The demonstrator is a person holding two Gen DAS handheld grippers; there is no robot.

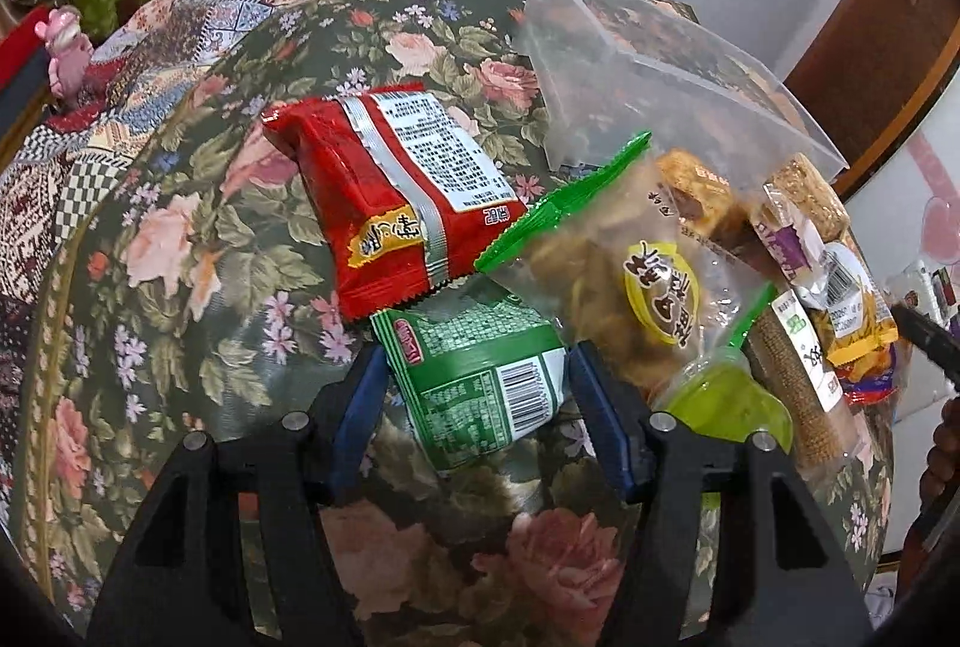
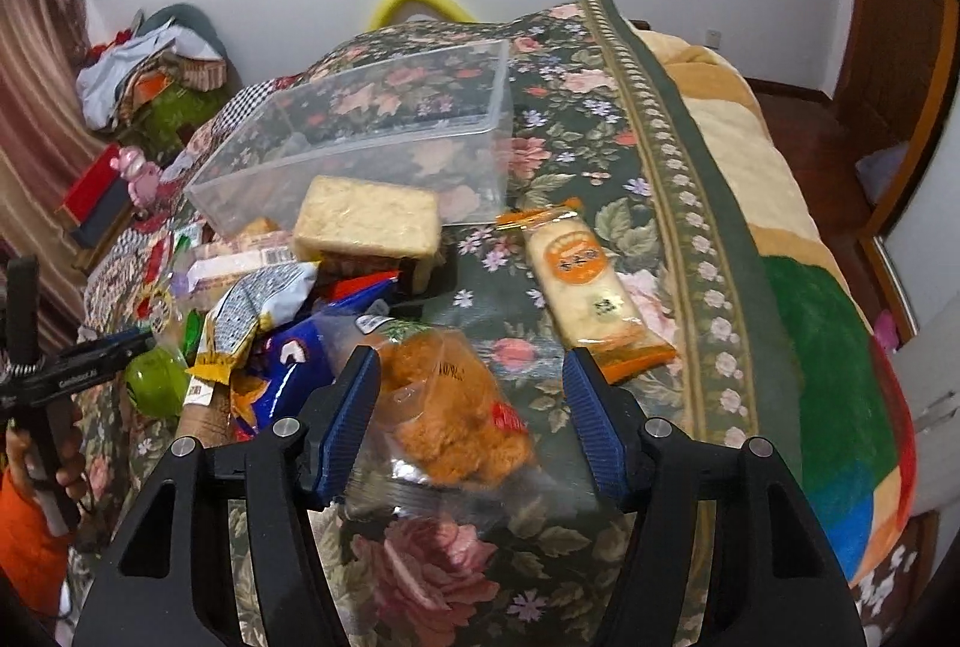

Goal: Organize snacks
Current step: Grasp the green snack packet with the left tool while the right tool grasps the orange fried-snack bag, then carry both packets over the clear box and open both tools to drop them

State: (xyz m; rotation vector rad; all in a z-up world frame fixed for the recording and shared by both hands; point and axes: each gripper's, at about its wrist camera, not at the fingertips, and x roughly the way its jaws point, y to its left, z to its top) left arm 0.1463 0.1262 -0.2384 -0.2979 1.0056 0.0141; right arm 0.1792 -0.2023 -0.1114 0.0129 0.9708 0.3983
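Left wrist view: our left gripper (image 1: 477, 389) has its jaws apart and straddles the green snack packet (image 1: 480, 377), which lies flat on the floral bedspread (image 1: 180, 239). The blue pads sit beside the packet's two side edges; we cannot tell whether they touch it. We judge the step in hand to be the pick of this packet. The next move calls for closing the jaws squarely across its width, then lifting clear. Just beyond, the red snack packet (image 1: 390, 191) overlaps the green packet's far end, so the lift may drag it. To the right lies a clear bag of fried snacks (image 1: 630, 287) with a green seal strip, and past it more wrapped bars in a heap. Open bedspread lies to the left.

In the right wrist view, our right gripper (image 2: 474, 401) also has its jaws apart, poised over a clear bag of orange fried pieces (image 2: 456, 407). The film is loose and may slip. An orange-wrapped cracker pack (image 2: 591, 293) lies just beyond the right finger. A mixed snack pile (image 2: 270, 299) crowds the left side. Farther off stands the clear plastic bin (image 2: 360, 131), apparently empty; we judge it the destination. A pale cracker block (image 2: 369, 221) rests against its near wall. The bed edge falls away to the right, so we keep transfers toward the bin.
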